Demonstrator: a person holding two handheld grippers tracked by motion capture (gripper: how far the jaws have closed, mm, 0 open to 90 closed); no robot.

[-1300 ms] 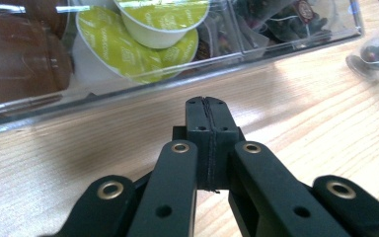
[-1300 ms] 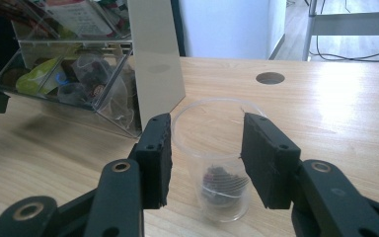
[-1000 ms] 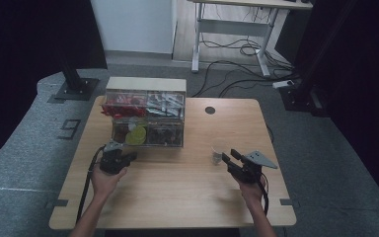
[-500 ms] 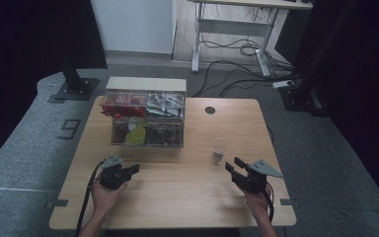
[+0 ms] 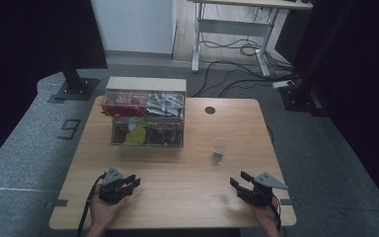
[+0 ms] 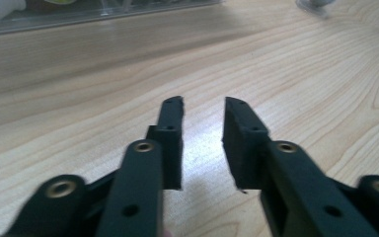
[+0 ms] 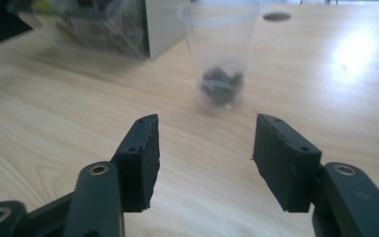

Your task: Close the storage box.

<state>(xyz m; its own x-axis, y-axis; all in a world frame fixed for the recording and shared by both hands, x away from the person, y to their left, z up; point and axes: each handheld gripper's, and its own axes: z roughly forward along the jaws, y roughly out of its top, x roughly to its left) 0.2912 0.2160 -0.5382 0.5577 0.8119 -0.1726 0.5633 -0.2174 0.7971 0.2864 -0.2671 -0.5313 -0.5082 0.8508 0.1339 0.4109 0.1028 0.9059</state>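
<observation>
Clear plastic cup (image 5: pixel 219 151) upright on worktop (image 5: pixel 177 187), dark contents at bottom, just right of compartment box (image 5: pixel 146 118). Right gripper (image 5: pixel 240 179) near front edge, fingers (image 7: pixel 140 158) apart, nothing between them, just been opening. Cup dead ahead of right fingers, well apart, long axis vertical (image 7: pixel 220 59). Left gripper (image 5: pixel 131 181) at front left, fingers (image 6: pixel 170 143) apart and empty, just been opening; cup farther off, upper right. Judged: right hand nearer, straight forward reach, 2 fingers either side of cup wall.
</observation>
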